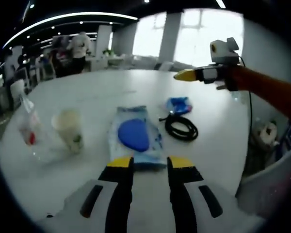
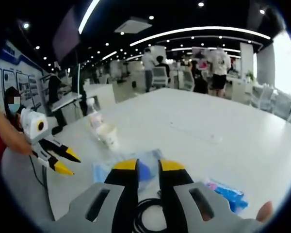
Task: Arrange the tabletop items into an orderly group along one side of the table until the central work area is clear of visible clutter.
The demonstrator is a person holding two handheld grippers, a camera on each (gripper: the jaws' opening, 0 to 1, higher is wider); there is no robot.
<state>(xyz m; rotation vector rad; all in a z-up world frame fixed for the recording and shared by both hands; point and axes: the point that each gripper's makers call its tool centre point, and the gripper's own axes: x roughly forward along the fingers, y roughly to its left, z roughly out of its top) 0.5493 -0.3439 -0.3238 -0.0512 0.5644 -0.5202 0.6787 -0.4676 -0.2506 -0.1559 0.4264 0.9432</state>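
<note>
A pale blue packet with a round blue piece (image 1: 134,135) lies flat just beyond my left gripper (image 1: 150,164), which is open and empty above the white table (image 1: 106,92). To the packet's right lie a coiled black cable (image 1: 181,127) and a small blue wrapper (image 1: 179,104). A pale cup (image 1: 69,129) and a clear bottle (image 1: 28,122) stand to the left. My right gripper (image 1: 186,75) hovers over the far right. In the right gripper view, my right gripper (image 2: 148,166) is slightly open and empty over the packet (image 2: 146,171) and cable (image 2: 144,213), with the wrapper (image 2: 226,192), cup (image 2: 109,136), bottle (image 2: 94,118) and open left gripper (image 2: 67,162) around.
The table's (image 2: 208,131) far half is bare white. A grey chair (image 1: 274,179) stands by the table's right edge. People stand among desks and chairs (image 2: 218,65) well beyond the table. A thin cable hangs from the right gripper's camera box.
</note>
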